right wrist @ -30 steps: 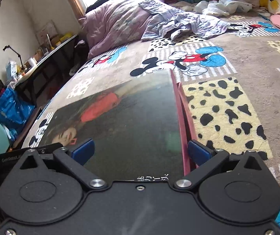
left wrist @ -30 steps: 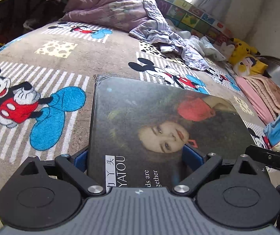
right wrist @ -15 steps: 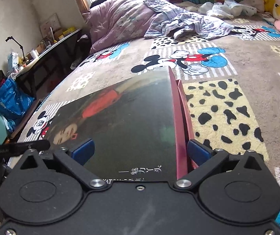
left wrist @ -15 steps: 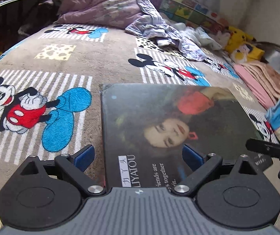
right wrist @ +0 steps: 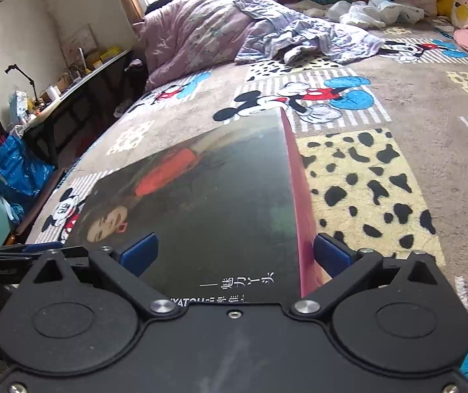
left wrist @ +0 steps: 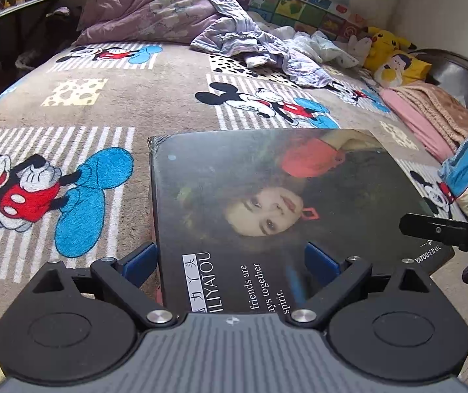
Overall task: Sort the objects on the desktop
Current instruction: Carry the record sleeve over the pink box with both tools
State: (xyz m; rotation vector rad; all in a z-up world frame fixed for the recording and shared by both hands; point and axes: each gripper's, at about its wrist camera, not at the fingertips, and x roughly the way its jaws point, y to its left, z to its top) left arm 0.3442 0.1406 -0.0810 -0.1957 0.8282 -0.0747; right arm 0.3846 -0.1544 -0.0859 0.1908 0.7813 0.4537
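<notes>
A large dark book (left wrist: 266, 203) with a woman's portrait on its cover lies flat on the Mickey Mouse blanket (left wrist: 103, 108). My left gripper (left wrist: 230, 258) is open, its blue pads either side of the book's near edge, one pad left of it and one over the cover. My right gripper (right wrist: 234, 249) is open too, its blue pads either side of the book (right wrist: 207, 196) at its red spine edge (right wrist: 296, 203). The right gripper's black tip shows in the left wrist view (left wrist: 437, 229).
A rumpled purple duvet (left wrist: 155, 3) and loose clothes (left wrist: 266, 49) lie at the far end. Plush toys (left wrist: 391, 55) and folded pink blankets (left wrist: 430, 111) sit at the right. A cluttered desk (right wrist: 70, 82) and blue bag (right wrist: 14, 173) stand left of the bed.
The book has settled flatter on the blanket and shifted slightly in both views. Both grippers stay open around its edges.
</notes>
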